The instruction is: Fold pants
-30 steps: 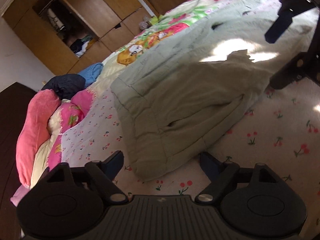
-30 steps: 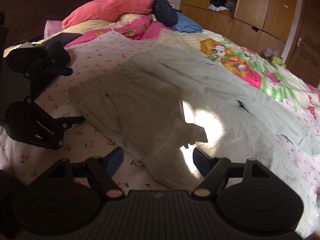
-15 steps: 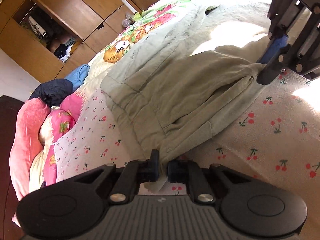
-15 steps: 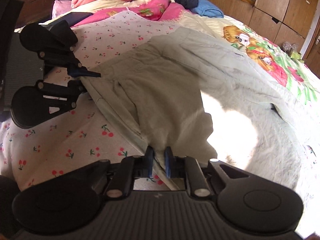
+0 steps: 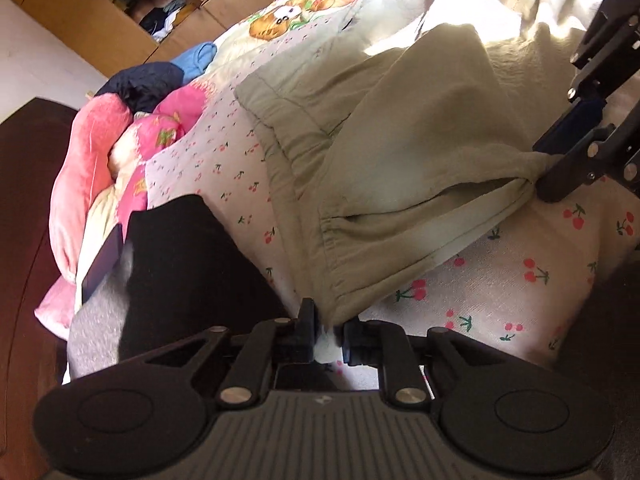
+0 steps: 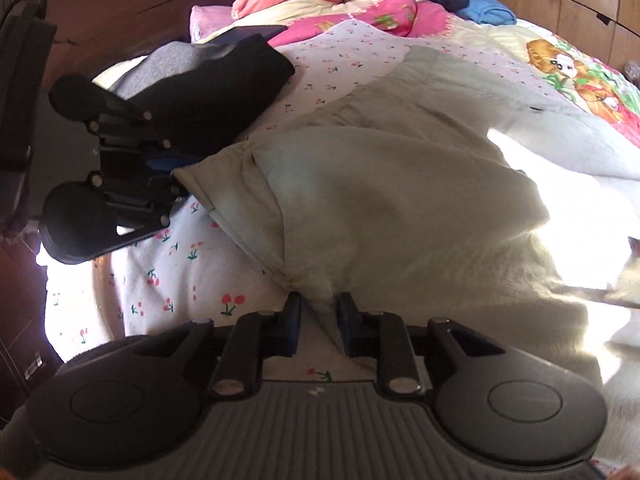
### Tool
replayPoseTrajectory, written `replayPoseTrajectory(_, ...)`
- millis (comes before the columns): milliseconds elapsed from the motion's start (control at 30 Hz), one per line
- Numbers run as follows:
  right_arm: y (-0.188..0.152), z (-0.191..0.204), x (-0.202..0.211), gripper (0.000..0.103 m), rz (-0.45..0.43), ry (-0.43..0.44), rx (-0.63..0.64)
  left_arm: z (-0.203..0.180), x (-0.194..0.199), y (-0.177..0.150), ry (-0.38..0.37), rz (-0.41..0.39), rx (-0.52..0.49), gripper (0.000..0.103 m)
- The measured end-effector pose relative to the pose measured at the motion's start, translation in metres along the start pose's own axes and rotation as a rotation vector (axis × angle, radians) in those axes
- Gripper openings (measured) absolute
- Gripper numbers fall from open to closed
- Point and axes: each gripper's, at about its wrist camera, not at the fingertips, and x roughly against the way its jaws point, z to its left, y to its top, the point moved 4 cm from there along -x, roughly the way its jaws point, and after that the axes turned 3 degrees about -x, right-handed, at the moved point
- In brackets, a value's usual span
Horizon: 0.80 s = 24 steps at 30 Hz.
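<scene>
Left wrist view: the left gripper (image 5: 329,334) pinches one waistband corner of the pants (image 5: 400,152); its jaws are easing apart with cloth between them. The right gripper (image 5: 560,168) grips the opposite corner. A wardrobe (image 5: 120,12) shows only here.

Right wrist view: the right gripper (image 6: 319,322), jaws narrow and opening slightly, holds the pants (image 6: 400,208), lifted at the waistband above the cherry-print sheet (image 6: 168,280). Its far side shows the sunlit trouser legs on the bed and the left gripper (image 6: 172,178).

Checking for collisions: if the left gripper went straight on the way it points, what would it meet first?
The pants: their waistband corner already sits between the left gripper's fingers, whose jaws are opening slightly. Beyond that, probably the cherry-print sheet; depth is unclear.
</scene>
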Motion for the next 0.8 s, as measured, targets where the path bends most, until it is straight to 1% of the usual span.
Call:
replayPoseTrajectory(67,-0.002,-0.013,0.021,0.021,-0.039,-0.002,-0.06,0.002,0.006,0.001,-0.009,-0.004,0.05,0.034)
replayPoseTrajectory(133,-0.01,-0.035,0.047,0.021,-0.078,-0.047,-0.116,0.007,0.016,0.004,-0.013,-0.012,0.084,0.035)
replayPoseTrajectory(167,-0.018,-0.052,0.064,0.023,-0.102,-0.087,-0.157,0.009,0.022,0.006,-0.007,-0.016,0.091,0.035)
replayPoseTrajectory(200,-0.027,-0.072,0.08,0.027,-0.121,-0.136,-0.206,0.009,0.027,0.007,0.003,-0.021,0.097,0.035)
replayPoseTrajectory(233,-0.037,-0.092,0.094,0.028,-0.135,-0.189,-0.254,0.01,0.032,0.01,0.011,-0.026,0.103,0.037)
replayPoseTrajectory(300,-0.061,-0.14,0.123,0.029,-0.151,-0.329,-0.358,0.009,0.041,0.015,0.019,-0.039,0.13,0.038)
replayPoseTrajectory(333,-0.073,-0.166,0.137,0.029,-0.164,-0.398,-0.406,0.008,0.045,0.02,0.01,-0.054,0.148,0.038)
replayPoseTrajectory(367,-0.082,-0.187,0.147,0.029,-0.171,-0.448,-0.44,0.004,0.048,0.026,-0.003,-0.071,0.16,0.038)
replayPoseTrajectory(433,-0.101,-0.241,0.166,0.029,-0.164,-0.576,-0.531,-0.005,0.045,0.043,-0.029,-0.091,0.176,0.039)
replayPoseTrajectory(467,-0.11,-0.264,0.17,0.029,-0.16,-0.639,-0.566,-0.011,0.038,0.053,-0.058,-0.095,0.186,0.04)
replayPoseTrajectory(533,-0.13,-0.302,0.174,0.029,-0.116,-0.728,-0.641,-0.025,0.021,0.069,-0.129,-0.078,0.201,0.04)
replayPoseTrajectory(567,-0.141,-0.32,0.175,0.029,-0.074,-0.761,-0.705,-0.032,0.01,0.074,-0.157,-0.055,0.201,0.04)
replayPoseTrajectory(600,-0.151,-0.331,0.175,0.029,-0.037,-0.773,-0.766,-0.037,0.0,0.076,-0.176,-0.022,0.198,0.04)
replayPoseTrajectory(633,-0.158,-0.335,0.179,0.028,-0.028,-0.768,-0.804,-0.04,-0.008,0.078,-0.185,0.005,0.197,0.04)
replayPoseTrajectory(667,-0.156,-0.33,0.183,0.029,-0.037,-0.756,-0.793,-0.04,-0.01,0.079,-0.194,0.012,0.199,0.04)
replayPoseTrajectory(700,-0.149,-0.321,0.187,0.029,-0.047,-0.747,-0.739,-0.035,-0.007,0.081,-0.199,-0.002,0.204,0.04)
replayPoseTrajectory(733,-0.139,-0.309,0.191,0.029,-0.065,-0.742,-0.662,-0.028,-0.001,0.084,-0.199,-0.029,0.206,0.04)
replayPoseTrajectory(800,-0.112,-0.285,0.194,0.029,-0.104,-0.716,-0.497,-0.007,0.012,0.095,-0.173,-0.112,0.2,0.04)
